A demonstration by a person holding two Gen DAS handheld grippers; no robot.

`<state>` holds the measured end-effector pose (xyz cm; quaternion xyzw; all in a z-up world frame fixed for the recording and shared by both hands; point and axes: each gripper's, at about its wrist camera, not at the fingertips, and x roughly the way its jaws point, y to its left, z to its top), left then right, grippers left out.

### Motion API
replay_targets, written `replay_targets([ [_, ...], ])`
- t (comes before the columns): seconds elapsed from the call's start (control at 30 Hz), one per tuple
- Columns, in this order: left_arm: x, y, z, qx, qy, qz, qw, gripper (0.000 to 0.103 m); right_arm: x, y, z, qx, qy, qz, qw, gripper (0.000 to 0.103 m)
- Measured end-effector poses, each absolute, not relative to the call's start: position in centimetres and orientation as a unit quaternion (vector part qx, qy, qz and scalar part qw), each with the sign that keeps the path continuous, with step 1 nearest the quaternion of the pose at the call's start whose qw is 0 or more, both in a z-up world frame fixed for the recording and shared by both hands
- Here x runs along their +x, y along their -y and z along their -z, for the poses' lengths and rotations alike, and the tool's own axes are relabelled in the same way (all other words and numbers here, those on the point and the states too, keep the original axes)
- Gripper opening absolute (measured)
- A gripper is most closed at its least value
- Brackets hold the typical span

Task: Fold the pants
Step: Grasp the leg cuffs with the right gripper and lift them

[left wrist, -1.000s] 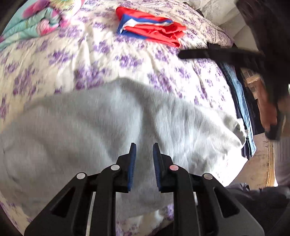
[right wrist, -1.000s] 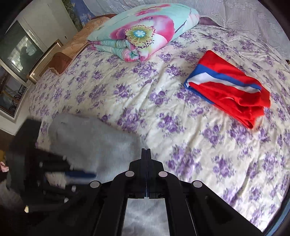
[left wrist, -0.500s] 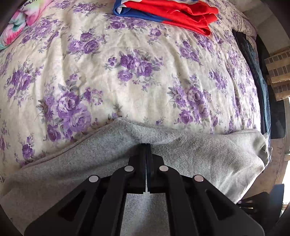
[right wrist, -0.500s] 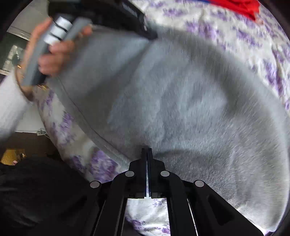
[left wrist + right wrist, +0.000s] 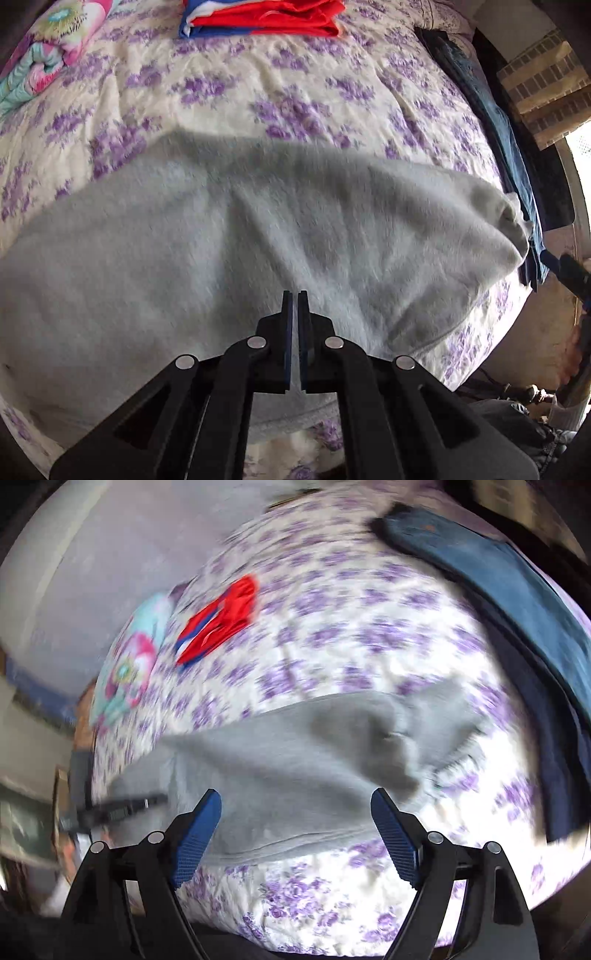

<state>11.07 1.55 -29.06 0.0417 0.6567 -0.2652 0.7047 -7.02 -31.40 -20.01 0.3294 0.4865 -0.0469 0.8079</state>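
The grey pants [image 5: 229, 251] lie spread on the floral bedspread [image 5: 258, 85], folded over into a broad band; they also show in the right wrist view [image 5: 295, 753]. My left gripper [image 5: 294, 295] hovers over the near part of the pants with its jaws nearly together, a thin slit between them and no cloth in it. My right gripper [image 5: 295, 805] is wide open and empty, just above the near edge of the pants. The right wrist view is blurred by motion.
A folded red, white and blue garment [image 5: 266, 16] lies at the far side of the bed, also in the right wrist view [image 5: 221, 620]. A flowered quilt [image 5: 40, 55] is at far left. Dark blue jeans [image 5: 509, 602] lie along the right bed edge.
My right gripper has opened, let go of the pants and swung round to face the bed. My left gripper has lifted off the cloth, its jaws parted by a slit.
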Motion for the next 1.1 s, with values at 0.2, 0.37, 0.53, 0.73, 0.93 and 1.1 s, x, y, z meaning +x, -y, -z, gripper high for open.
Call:
replay_targets([
  [0.2, 8.1, -2.8, 32.4, 0.005, -0.683, 0.255, 0.685, 0.002, -11.3, 39.1, 26.3, 0.523, -0.443, 0.085, 0.723, 0.084],
  [0.37, 8.2, -3.5, 32.0, -0.005, -0.688, 0.248, 0.683, 0.002, -9.3, 38.5, 29.8, 0.536, -0.458, 0.063, 0.706, 0.084],
  [0.53, 7.4, -3.2, 31.7, 0.008, -0.683, 0.238, 0.691, 0.002, -7.1, 37.9, 33.6, 0.553, -0.464, 0.051, 0.691, 0.09],
  [0.73, 7.8, -2.3, 30.4, 0.011, -0.689, 0.24, 0.684, 0.002, -5.9, 36.5, 30.8, 0.5, -0.451, 0.047, 0.738, 0.019],
  [0.93, 8.6, 5.3, 26.0, 0.033, -0.646, 0.314, 0.695, 0.002, -5.0, 35.5, 29.4, 0.43, -0.484, 0.063, 0.759, 0.019],
  [1.1, 10.5, 12.8, 25.6, 0.029, -0.629, 0.365, 0.686, 0.002, -5.0, 35.9, 29.4, 0.428, -0.496, 0.054, 0.754, 0.02],
])
